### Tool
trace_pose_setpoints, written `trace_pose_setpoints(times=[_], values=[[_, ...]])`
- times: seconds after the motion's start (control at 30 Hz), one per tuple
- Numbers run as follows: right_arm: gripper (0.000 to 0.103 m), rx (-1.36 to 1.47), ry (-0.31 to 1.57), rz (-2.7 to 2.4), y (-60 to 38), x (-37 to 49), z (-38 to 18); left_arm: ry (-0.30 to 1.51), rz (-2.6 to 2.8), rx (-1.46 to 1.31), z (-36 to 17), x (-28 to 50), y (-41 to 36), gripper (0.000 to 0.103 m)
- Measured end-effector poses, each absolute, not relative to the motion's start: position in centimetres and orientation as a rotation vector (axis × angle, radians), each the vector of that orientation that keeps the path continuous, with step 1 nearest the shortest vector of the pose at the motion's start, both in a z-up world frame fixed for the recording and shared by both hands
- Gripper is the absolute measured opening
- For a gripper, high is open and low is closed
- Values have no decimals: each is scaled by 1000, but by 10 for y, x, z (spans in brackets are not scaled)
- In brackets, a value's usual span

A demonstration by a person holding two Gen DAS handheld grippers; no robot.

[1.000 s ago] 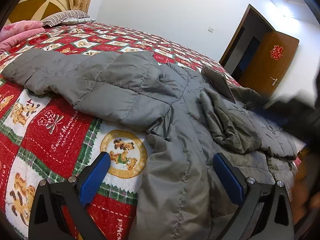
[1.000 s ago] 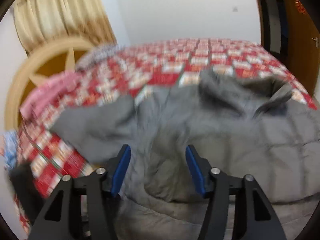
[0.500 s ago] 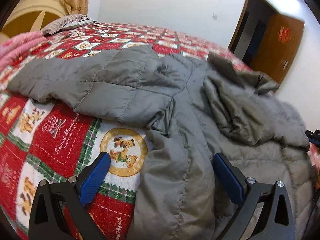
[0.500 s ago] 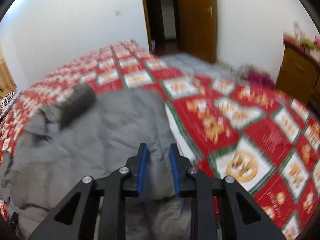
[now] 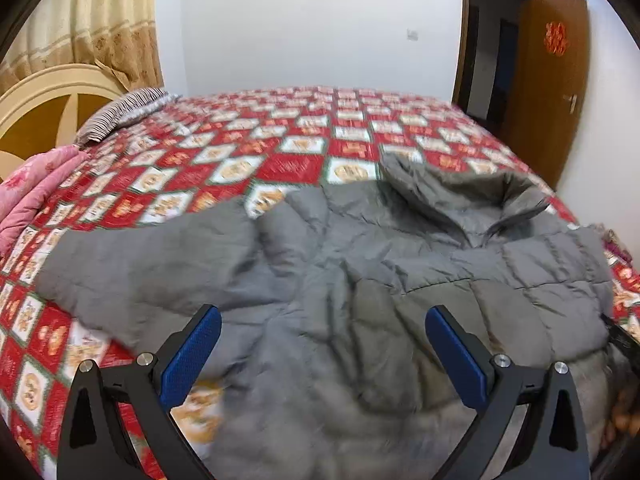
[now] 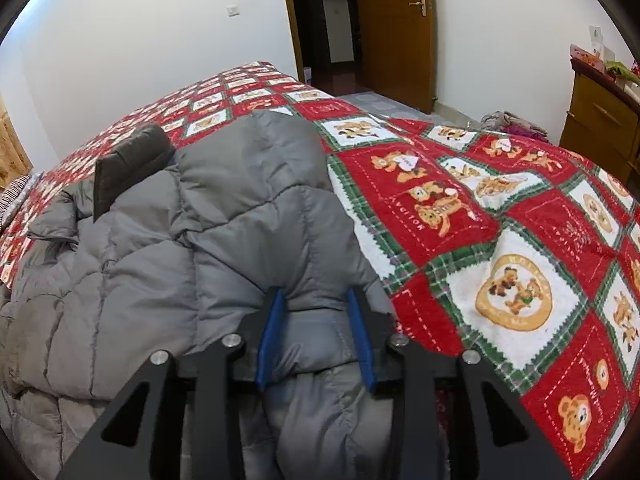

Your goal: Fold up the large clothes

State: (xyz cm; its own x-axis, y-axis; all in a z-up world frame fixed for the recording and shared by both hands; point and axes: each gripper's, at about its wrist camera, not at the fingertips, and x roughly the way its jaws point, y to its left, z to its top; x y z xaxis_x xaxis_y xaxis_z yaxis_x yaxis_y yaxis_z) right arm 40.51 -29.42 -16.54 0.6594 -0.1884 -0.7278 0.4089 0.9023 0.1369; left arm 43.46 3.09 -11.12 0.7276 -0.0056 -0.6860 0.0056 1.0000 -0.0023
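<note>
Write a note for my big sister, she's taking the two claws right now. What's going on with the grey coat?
Left claw: open, hanging over the grey coat, holding nothing.
Right claw: jaws have just been opening a little, coat sleeve bunched between its pads; a firm pinch can't be confirmed.
Coat: spread rumpled on the red patchwork bedspread, collar standing up, one sleeve stretched out sideways.
Done: no neat fold yet.
Left: fold the sleeves in, then the body.

Home bedroom: large bed (image 5: 304, 152) with patchwork quilt, pillow (image 5: 120, 114), curtain (image 5: 100, 28), wooden door (image 6: 394, 28), dresser (image 6: 600, 120).
</note>
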Motion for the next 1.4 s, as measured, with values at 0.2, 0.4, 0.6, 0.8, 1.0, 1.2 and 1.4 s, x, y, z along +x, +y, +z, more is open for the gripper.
trace_pose_setpoints(times=[0.2, 0.4, 0.6, 0.8, 1.0, 1.2, 1.4], values=[[48, 310, 772, -311, -298, 404, -166, 880, 107, 59, -168, 463, 30, 102], [55, 245, 790, -331, -288, 410, -167, 865, 38, -62, -149, 446, 55, 102], [59, 241, 791, -331, -288, 411, -167, 675, 111, -252, -102, 409, 148, 102], [61, 229, 792, -338, -287, 411, -167, 585, 579, -567, -101, 400, 290, 102], [62, 213, 796, -350, -285, 412, -168, 745, 662, -840, -151, 438, 346, 102], [65, 199, 801, -359, -285, 413, -168, 726, 734, -638, -165, 450, 323, 58], [67, 194, 801, -364, -286, 413, -169, 716, 533, -676, -159, 452, 328, 8]])
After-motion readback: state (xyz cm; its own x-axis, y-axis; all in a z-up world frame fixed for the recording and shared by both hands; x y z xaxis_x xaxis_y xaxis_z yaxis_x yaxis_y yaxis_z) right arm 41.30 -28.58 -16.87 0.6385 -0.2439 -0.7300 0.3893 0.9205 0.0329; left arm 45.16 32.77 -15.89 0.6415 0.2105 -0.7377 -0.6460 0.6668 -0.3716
